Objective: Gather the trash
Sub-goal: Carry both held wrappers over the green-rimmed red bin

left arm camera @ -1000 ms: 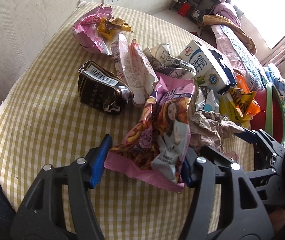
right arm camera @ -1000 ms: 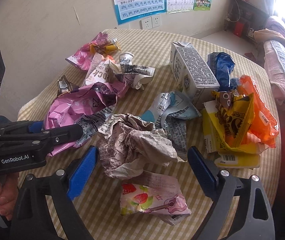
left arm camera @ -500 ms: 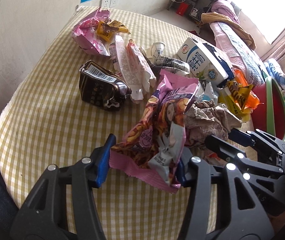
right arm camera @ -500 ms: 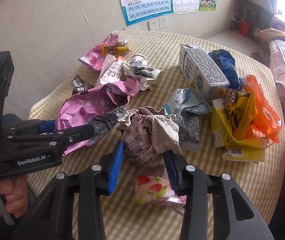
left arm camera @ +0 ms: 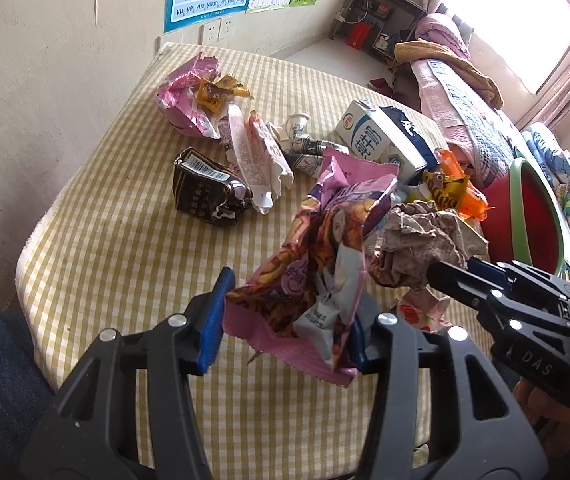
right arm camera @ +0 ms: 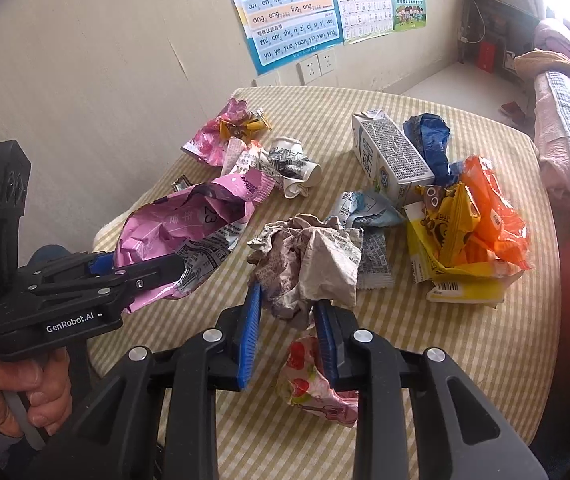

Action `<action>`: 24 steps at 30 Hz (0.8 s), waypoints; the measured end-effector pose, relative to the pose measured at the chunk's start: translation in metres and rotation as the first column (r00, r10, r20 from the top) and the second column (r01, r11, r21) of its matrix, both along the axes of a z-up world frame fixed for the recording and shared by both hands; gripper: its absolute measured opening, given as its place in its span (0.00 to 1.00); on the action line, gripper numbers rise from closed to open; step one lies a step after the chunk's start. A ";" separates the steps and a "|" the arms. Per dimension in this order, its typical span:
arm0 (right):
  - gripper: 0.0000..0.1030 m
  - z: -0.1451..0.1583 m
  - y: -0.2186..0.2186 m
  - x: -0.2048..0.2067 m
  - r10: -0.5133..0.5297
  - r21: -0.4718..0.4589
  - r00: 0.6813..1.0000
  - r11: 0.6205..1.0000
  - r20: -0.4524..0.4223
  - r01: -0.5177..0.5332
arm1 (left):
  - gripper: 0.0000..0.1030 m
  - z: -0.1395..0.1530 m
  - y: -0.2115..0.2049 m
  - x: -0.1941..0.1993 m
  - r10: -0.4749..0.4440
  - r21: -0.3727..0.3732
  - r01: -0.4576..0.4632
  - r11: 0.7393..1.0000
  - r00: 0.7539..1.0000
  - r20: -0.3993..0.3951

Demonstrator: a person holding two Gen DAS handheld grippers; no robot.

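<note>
here the left gripper (left arm camera: 289, 320) pinches a glossy pink wrapper (left arm camera: 325, 248), the right gripper (right arm camera: 289, 328), jaws just closing, crumpled paper (right arm camera: 313, 260).

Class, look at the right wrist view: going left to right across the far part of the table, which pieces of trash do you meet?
Pink wrapper → crumpled paper cup → milk carton → blue bag → orange wrapper.

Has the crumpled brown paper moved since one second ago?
Yes. The crumpled brown paper, now gripped in the right claw, has lifted off the strawberry wrapper, which stays on the table.
</note>
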State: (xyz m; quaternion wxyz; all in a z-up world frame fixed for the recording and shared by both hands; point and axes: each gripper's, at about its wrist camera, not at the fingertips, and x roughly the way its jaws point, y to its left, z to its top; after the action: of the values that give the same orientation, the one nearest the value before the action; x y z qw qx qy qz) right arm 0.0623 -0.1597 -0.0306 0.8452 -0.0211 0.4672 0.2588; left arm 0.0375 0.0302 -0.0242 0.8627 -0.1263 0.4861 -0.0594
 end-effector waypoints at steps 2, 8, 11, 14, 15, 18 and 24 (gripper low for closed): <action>0.25 0.009 -0.002 -0.005 -0.003 0.002 1.000 1.000 0.021 0.003 | 0.46 0.007 -0.003 -0.002 0.002 0.006 -0.002 1.000 1.000 0.015; 0.25 0.034 -0.015 -0.014 -0.039 0.009 0.996 0.999 0.082 0.038 | 0.46 0.026 -0.010 -0.004 -0.002 0.007 0.002 1.000 0.999 0.047; 0.25 0.047 -0.026 -0.015 -0.069 0.009 0.991 0.998 0.111 0.069 | 0.46 0.040 -0.017 -0.002 -0.016 0.005 0.016 1.000 0.997 0.074; 0.25 0.058 -0.041 -0.014 -0.106 0.017 0.986 0.994 0.129 0.105 | 0.46 0.054 -0.031 0.004 -0.049 0.007 0.048 0.999 0.994 0.100; 0.25 0.061 -0.047 -0.013 -0.118 0.016 0.984 0.993 0.134 0.117 | 0.46 0.059 -0.037 0.007 -0.063 0.008 0.062 0.998 0.992 0.108; 0.25 0.070 -0.067 -0.010 -0.164 0.024 0.975 0.986 0.149 0.162 | 0.46 0.071 -0.058 0.016 -0.111 0.011 0.110 0.994 0.985 0.132; 0.25 0.081 -0.121 -0.003 -0.278 0.031 0.944 0.960 0.176 0.277 | 0.46 0.089 -0.107 0.040 -0.213 0.007 0.215 0.977 0.963 0.165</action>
State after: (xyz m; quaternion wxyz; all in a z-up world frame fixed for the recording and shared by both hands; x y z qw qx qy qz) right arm 0.0596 -0.2806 0.0503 0.9118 0.0242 0.3869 0.1356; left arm 0.0779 -0.0765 0.0653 0.8878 -0.0724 0.4235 -0.1650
